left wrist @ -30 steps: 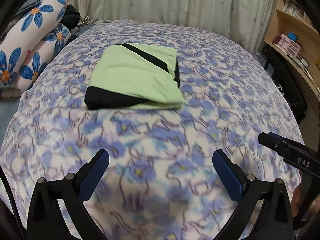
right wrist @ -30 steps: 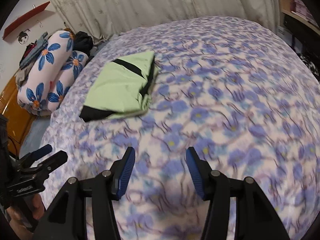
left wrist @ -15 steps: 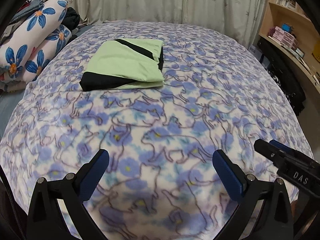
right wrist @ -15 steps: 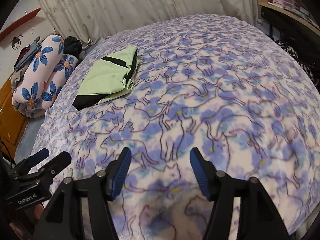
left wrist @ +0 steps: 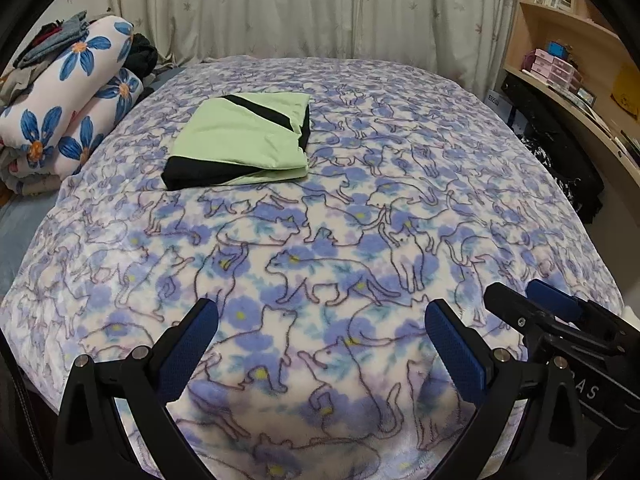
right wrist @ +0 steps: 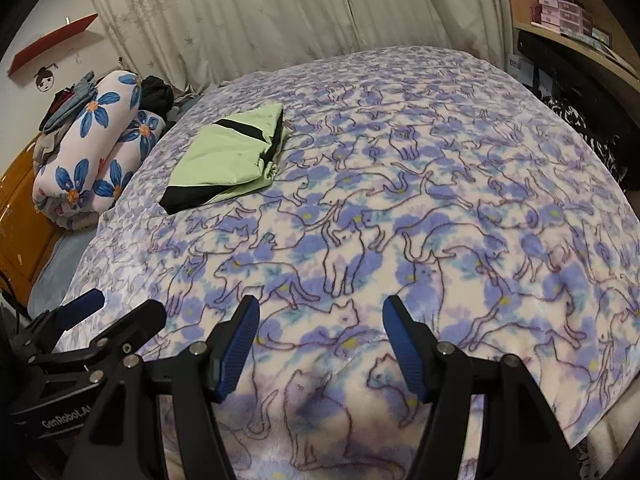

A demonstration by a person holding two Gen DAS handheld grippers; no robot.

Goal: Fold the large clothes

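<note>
At far left we see rolled bedding with blue flowers on white, stacked beside the bed, with grey and dark clothes piled on top of it. A dark bundle lies just behind the rolls.

Right of the rolls, the garment lies on the blanket, in the far left part of the bed. It is light green with black bands and sits as a flat, folded rectangle. In the right wrist view the same garment shows its stacked edges at the near right corner.

We hold the left gripper over the near edge of the blanket, well apart from the garment. Its blue pads stand wide apart and nothing is between them.

We hold the right gripper over the same near edge, just beside the left one. Its pads are parted, less widely than the left pair, and they grasp nothing. Each gripper appears at the edge of the other's view.

Behind the bed hangs a pale curtain. At far right stands a wooden shelf carrying pink boxes and books.
</note>
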